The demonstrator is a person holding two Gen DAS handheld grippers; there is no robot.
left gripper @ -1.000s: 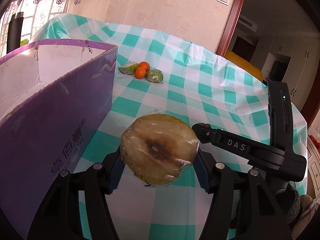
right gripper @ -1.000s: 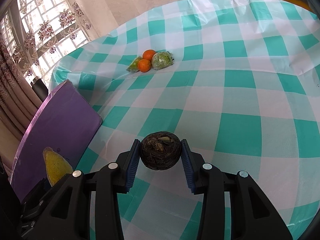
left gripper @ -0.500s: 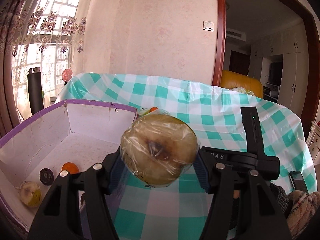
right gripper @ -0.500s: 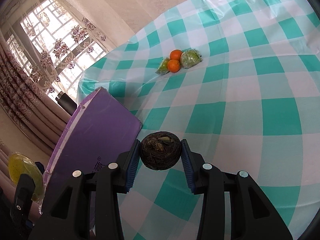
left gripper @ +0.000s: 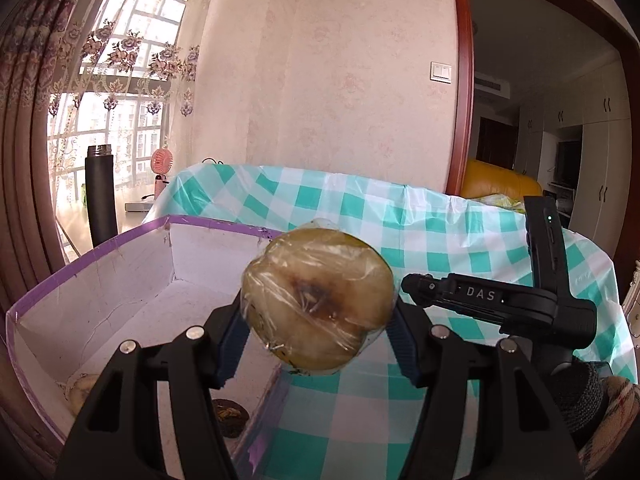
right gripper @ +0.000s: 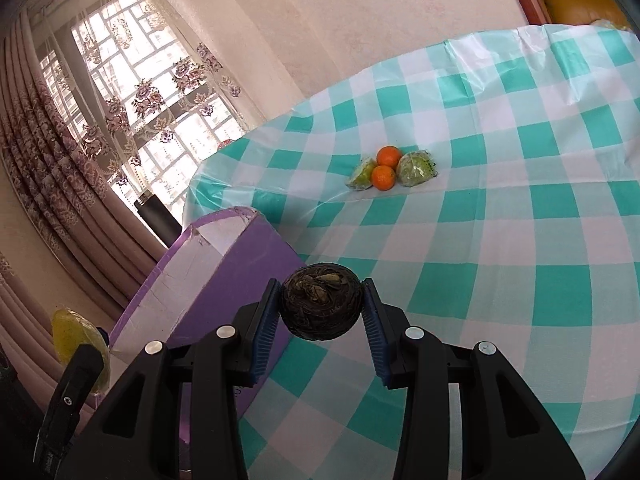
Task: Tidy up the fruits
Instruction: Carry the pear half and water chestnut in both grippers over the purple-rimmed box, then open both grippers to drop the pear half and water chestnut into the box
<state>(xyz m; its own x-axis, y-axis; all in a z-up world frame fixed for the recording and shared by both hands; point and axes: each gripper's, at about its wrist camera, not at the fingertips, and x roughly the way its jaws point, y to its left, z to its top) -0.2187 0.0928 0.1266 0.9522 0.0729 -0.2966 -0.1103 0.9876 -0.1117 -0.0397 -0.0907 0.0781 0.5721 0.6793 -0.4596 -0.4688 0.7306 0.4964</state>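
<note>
teal-and-white checked tablecloth carried an open purple cardboard box. left gripper clamped a plastic-wrapped yellowish cut fruit above the box rim. right gripper clamped a dark round wrinkled fruit beside the box.

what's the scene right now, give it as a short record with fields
surface: table with green checked cloth
container: purple box, open top, white inside
left claw: shut on plastic-wrapped yellowish fruit, held at the box's rim
right claw: shut on dark round fruit, beside the box
in box: dark fruit, pale wrapped fruit
on table: two oranges, two green wrapped fruits, clustered
behind the box: black flask, pink fan
</note>
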